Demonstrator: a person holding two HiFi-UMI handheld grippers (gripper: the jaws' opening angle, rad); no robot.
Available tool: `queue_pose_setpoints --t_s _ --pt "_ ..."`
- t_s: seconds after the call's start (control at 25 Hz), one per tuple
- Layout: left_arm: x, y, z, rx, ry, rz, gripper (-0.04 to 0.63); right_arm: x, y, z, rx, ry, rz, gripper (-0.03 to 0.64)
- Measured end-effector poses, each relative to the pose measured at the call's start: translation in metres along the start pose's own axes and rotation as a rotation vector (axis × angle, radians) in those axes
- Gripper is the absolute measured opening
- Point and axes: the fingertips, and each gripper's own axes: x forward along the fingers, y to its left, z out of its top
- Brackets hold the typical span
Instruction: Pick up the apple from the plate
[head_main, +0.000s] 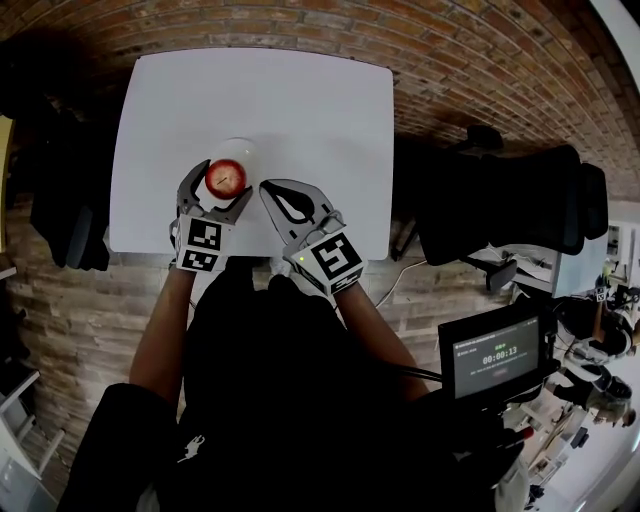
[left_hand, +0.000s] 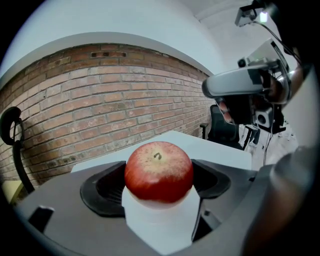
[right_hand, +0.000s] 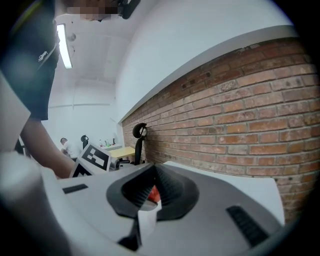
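Observation:
The red apple (head_main: 226, 177) sits between the two jaws of my left gripper (head_main: 220, 184), which is shut on it at the near edge of the small white plate (head_main: 244, 150). In the left gripper view the apple (left_hand: 159, 172) fills the gap between the black pads (left_hand: 102, 187), stem up, with white surface showing below it. I cannot tell whether the apple still touches the plate. My right gripper (head_main: 271, 190) lies just right of the apple, jaws shut with nothing between them. Through its narrow slit a sliver of the apple (right_hand: 153, 193) shows.
The plate stands near the front of a white table (head_main: 300, 100) on a brick floor. A black office chair (head_main: 510, 215) is to the right, dark chair parts (head_main: 60, 225) to the left. A small screen (head_main: 495, 355) sits at lower right.

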Motion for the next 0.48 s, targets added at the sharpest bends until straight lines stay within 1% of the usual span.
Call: queue_pose_setpoints --t_s 0.24,0.48 --pt "-0.005 -0.001 0.001 0.010 -0.008 0.009 0.405 0.003 0.002 0.007 -0.016 -0.012 0.014 0.003" --pt "-0.014 0.001 0.016 -0.002 -0.035 0.015 0.405 0.007 0.005 0.012 -0.026 -0.020 0.028 0.003"
